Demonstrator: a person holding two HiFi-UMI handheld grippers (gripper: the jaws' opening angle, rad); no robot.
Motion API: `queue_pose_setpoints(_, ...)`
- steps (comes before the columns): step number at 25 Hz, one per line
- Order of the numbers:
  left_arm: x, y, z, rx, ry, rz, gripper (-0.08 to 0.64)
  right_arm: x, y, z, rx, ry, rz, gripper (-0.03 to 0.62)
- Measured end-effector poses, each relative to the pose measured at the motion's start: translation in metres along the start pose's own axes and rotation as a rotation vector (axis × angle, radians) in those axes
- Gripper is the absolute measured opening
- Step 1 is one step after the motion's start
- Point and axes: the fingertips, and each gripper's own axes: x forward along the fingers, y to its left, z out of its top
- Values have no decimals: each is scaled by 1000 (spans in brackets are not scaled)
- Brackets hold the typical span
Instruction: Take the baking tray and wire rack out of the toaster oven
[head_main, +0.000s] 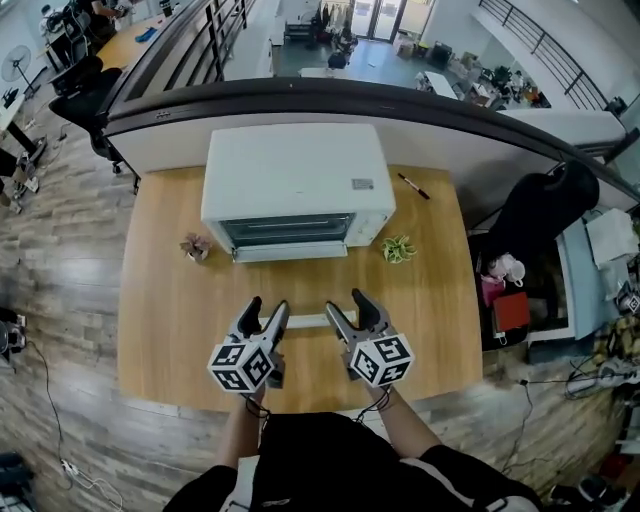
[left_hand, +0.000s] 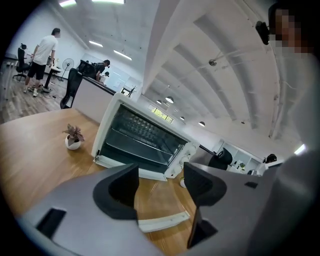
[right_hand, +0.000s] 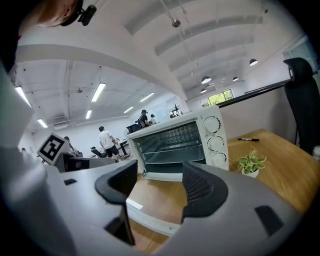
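A white toaster oven (head_main: 297, 175) stands at the back of the wooden table (head_main: 160, 320), its door (head_main: 290, 252) folded down flat. Inside, the wire rack (left_hand: 142, 129) sits above the dark baking tray (left_hand: 131, 149); the right gripper view shows the rack (right_hand: 172, 147) too. My left gripper (head_main: 267, 308) and right gripper (head_main: 345, 305) hover side by side over the table, well in front of the oven and pointing at it. Both are open with nothing between their jaws, as the left gripper (left_hand: 161, 182) and right gripper (right_hand: 157, 187) views confirm.
A white strip (head_main: 308, 321) lies on the table between the two grippers. A small pink plant (head_main: 196, 246) stands left of the oven, a green plant (head_main: 398, 249) right of it, a marker pen (head_main: 413, 186) behind. A black chair (head_main: 540, 215) is beyond the table's right edge.
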Motion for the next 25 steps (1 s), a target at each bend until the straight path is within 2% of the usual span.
queue_pose_setpoints(8, 54, 44, 13, -68, 24, -7, 265, 69, -19, -1, 43, 46, -24, 279)
queue_pose_setpoints(15, 88, 74, 25, -113, 22, -16, 265, 106, -39, -7, 63, 85, -52, 279)
queue_pose_setpoints(20, 114, 96, 38, -297, -54, -45, 264, 138, -52, 0, 145, 22, -53, 278)
queue_pose_setpoints(25, 135, 115, 46, -366, -96, -21, 265, 172, -71, 8, 305, -36, -61, 278)
